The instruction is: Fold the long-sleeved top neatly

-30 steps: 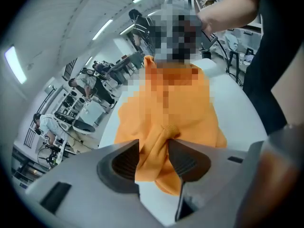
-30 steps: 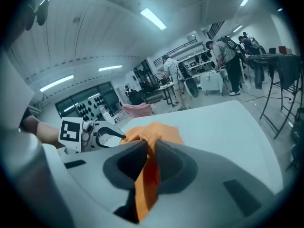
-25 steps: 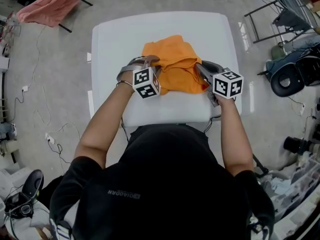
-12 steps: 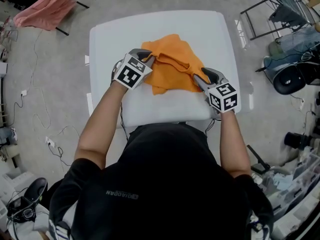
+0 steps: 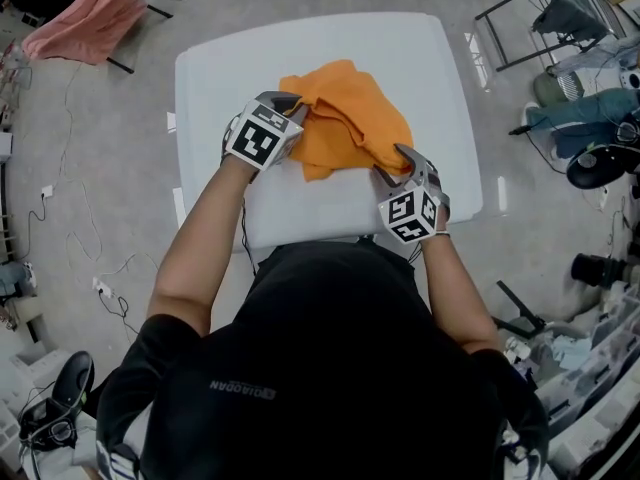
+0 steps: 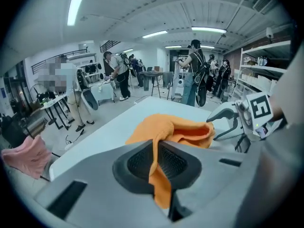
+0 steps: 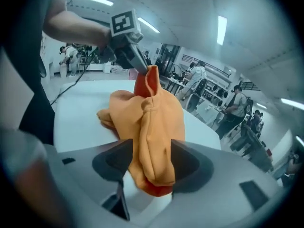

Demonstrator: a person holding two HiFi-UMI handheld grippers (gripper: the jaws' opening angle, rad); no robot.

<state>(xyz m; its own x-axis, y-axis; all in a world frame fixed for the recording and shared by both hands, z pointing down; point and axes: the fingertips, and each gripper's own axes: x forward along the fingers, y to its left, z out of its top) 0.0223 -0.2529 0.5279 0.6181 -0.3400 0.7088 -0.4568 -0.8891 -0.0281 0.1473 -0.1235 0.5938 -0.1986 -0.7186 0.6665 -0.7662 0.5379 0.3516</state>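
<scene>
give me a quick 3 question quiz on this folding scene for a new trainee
1. True or false: the orange top lies spread flat on the white table.
2. Which is clamped on the top? A) left gripper B) right gripper C) both
3. Fill in: the other cloth, at the head view's upper left, is ____.
Key: 1 false, it is bunched up. 2 A: its jaws have just closed on a thin fold; the right gripper's jaws have just been opening, with the top loose between them. 3 pink.

The top [image 5: 350, 118] is soft matt cloth, the table [image 5: 300, 48] smooth.
</scene>
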